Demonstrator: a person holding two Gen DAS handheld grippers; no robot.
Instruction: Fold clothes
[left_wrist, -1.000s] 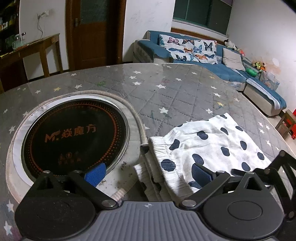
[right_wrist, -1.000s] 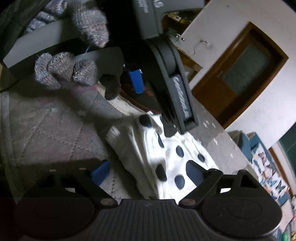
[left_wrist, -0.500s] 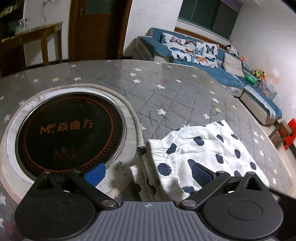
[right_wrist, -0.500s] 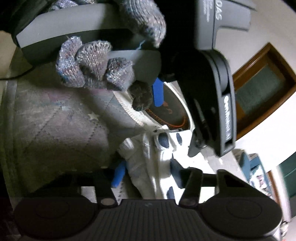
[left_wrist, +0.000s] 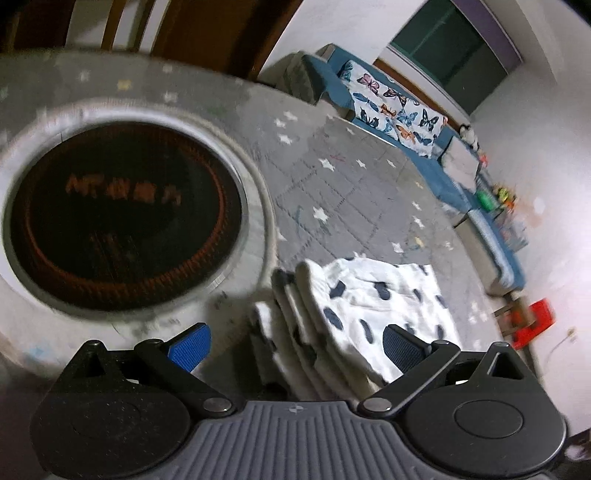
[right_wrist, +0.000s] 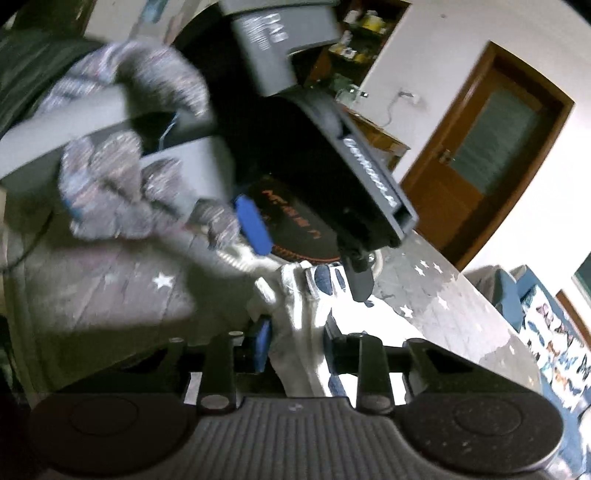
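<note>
A folded white garment with navy spots (left_wrist: 373, 306) lies on the grey star-print table cover (left_wrist: 332, 184), its stacked layered edge toward me. My left gripper (left_wrist: 295, 347) hovers open over that edge, one blue pad on each side and neither touching the cloth. In the right wrist view the same garment (right_wrist: 299, 325) bunches up between my right gripper's (right_wrist: 297, 339) pads; its jaws are closing and pinch the fold. Above it a gloved hand (right_wrist: 110, 192) holds the left gripper (right_wrist: 306, 254), which is open.
A round black cooktop (left_wrist: 122, 221) with orange lettering is set into the table left of the garment. A blue sofa (left_wrist: 443, 177) and a red stool (left_wrist: 535, 321) stand beyond the table's far edge. A brown door (right_wrist: 480, 158) is behind.
The right jaws have narrowed from wide open to a pinch on the garment's folded edge. The left gripper has rolled and shifted, so its view is tilted and blurred; it stays open.
</note>
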